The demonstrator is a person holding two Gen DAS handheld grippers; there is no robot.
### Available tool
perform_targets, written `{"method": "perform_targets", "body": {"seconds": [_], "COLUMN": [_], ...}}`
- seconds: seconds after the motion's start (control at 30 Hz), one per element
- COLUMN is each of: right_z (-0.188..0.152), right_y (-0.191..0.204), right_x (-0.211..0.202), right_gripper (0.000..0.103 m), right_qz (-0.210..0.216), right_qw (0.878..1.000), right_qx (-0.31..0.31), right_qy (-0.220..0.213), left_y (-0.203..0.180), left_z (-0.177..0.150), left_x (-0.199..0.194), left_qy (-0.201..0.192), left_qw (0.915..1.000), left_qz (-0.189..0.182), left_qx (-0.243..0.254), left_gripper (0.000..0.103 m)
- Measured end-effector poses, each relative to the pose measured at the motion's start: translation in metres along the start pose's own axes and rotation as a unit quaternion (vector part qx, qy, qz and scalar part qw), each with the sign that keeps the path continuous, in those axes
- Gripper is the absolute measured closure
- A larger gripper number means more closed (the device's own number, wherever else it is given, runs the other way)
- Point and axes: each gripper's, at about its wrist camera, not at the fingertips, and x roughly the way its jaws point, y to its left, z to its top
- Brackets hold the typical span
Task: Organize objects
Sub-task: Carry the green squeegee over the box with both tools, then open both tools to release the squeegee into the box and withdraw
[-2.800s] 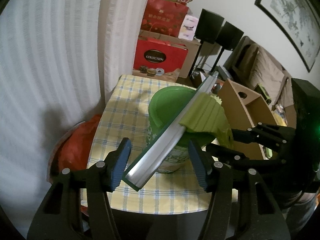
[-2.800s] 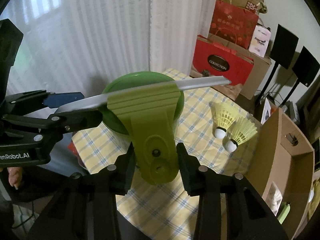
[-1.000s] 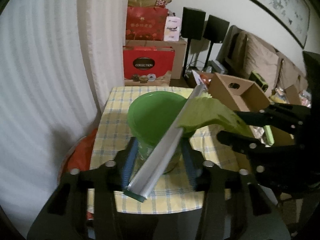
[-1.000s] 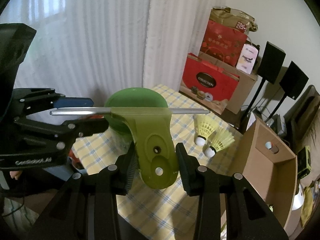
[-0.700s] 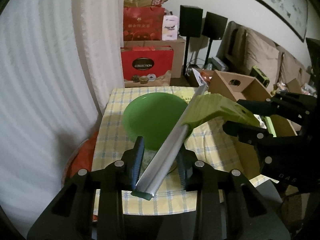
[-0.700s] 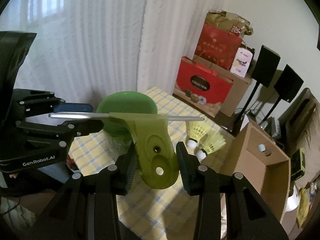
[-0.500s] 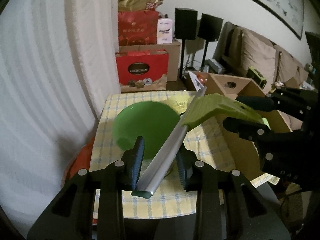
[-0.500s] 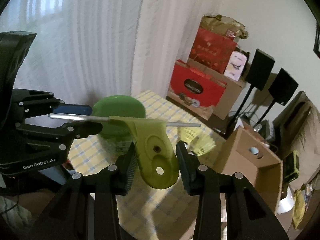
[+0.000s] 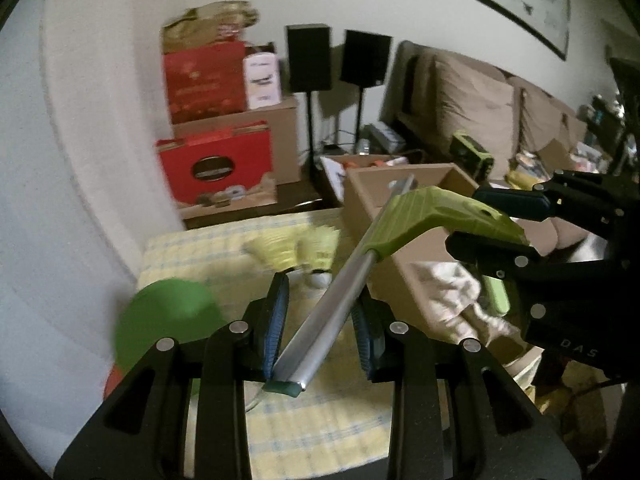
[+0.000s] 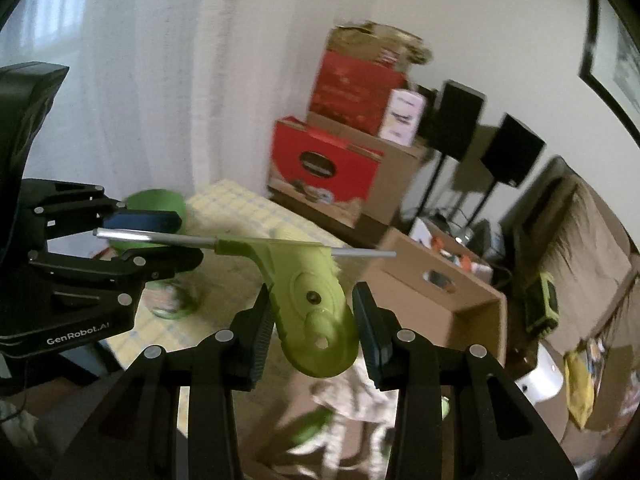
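Bowl (image 9: 168,320), green, far left on the checked table (image 9: 320,432), untouched. Shuttlecocks (image 9: 288,248), two, yellow, mid-table, just left of the box, blurred. Left gripper (image 9: 320,300): jaws just now closing, pinching the near end of the squeegee (image 9: 420,216) by its silver rail; left pad against the rail, right pad's contact harder to read from its own camera, though seen from the right wrist as a rail clamped between both fingers. Squeegee: off the table, carried in the air, rail slanting up and rightward across the table's right edge, green handle over the near wall of the box (image 9: 360,200). Box: brown card, open top, just right of the table, rag (image 9: 452,292) and a green item already inside. Right gripper (image 10: 312,296): pressed on the green handle from both sides, round handle end between the pads. Step in hand, by judgement: two-handed carry of the squeegee to the box, placement not yet done. Next move, by judgement: lining the long rail up with the box's length, lowering past the near wall without catching the rim or brushing the shuttlecocks, then letting go with both grippers once the squeegee rests on the contents.
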Motion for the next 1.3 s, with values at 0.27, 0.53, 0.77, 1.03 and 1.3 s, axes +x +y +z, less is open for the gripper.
{"method": "perform_targets", "body": {"seconds": [0.27, 0.53, 0.77, 1.03, 1.3], "right_z": [-0.027, -0.046, -0.056, -0.067, -0.077], "right_y": [-0.056, -0.101, -0.126, -0.144, -0.148], "right_x": [0.007, 0.03, 0.059, 0.082, 0.098], "right_gripper": [0.064, 0.064, 0.064, 0.064, 0.074], "right_qz": [-0.032, -0.048, -0.045, -0.032, -0.051], "right_qw": [0.999, 0.996, 0.996, 0.996, 0.995], "right_qx": [0.037, 0.061, 0.051, 0.058, 0.044], "right_qy": [0.02, 0.036, 0.052, 0.063, 0.077], "left_y": [-0.047, -0.087, -0.1, -0.105, -0.103], "left_z": [0.02, 0.032, 0.035, 0.036, 0.029], "left_x": [0.043, 0.089, 0.126, 0.152, 0.161], "left_qy": [0.015, 0.031, 0.053, 0.071, 0.09], "left_qw": [0.999, 0.9961, 0.9939, 0.9916, 0.9902], "left_qz": [-0.033, -0.053, -0.066, -0.082, -0.09], "left_qx": [0.027, 0.064, 0.07, 0.071, 0.058], "left_gripper": [0.075, 0.075, 0.075, 0.075, 0.071]}}
